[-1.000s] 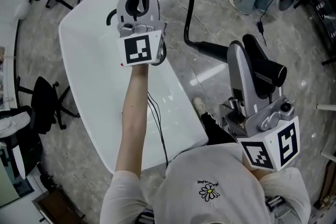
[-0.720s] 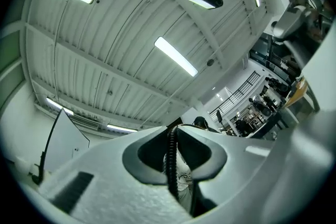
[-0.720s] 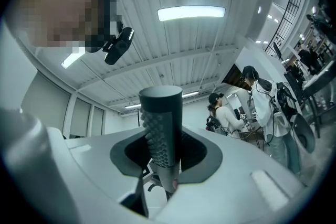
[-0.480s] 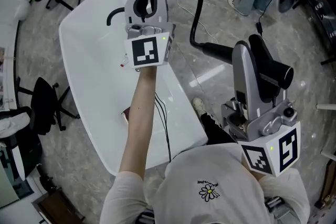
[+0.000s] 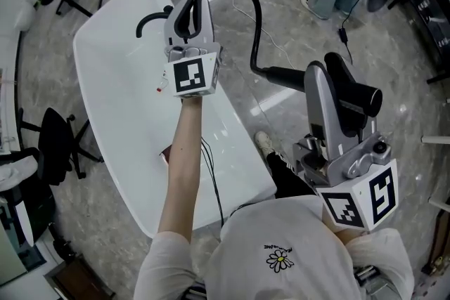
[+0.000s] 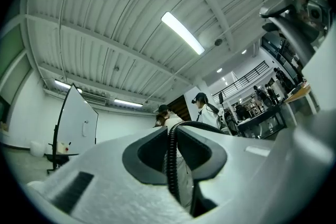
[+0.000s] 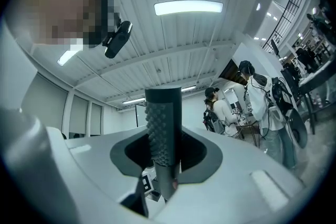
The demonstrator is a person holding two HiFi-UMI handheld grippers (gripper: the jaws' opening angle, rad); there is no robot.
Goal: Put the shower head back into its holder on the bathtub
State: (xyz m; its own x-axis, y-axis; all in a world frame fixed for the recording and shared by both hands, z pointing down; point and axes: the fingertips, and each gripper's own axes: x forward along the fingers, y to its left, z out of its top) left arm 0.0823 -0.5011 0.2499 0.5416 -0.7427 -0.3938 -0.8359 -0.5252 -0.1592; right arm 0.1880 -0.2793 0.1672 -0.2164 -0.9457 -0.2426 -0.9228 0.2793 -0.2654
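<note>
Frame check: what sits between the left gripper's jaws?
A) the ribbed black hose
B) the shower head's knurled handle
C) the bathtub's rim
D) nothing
A: the left gripper view shows the left gripper closed on the ribbed black hose; the knurled handle stands in the right gripper.

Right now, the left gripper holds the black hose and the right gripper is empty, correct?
Not quite: the left gripper does hold the black hose, but the right gripper is not empty. The right gripper view shows it shut on the shower head's handle.
</note>
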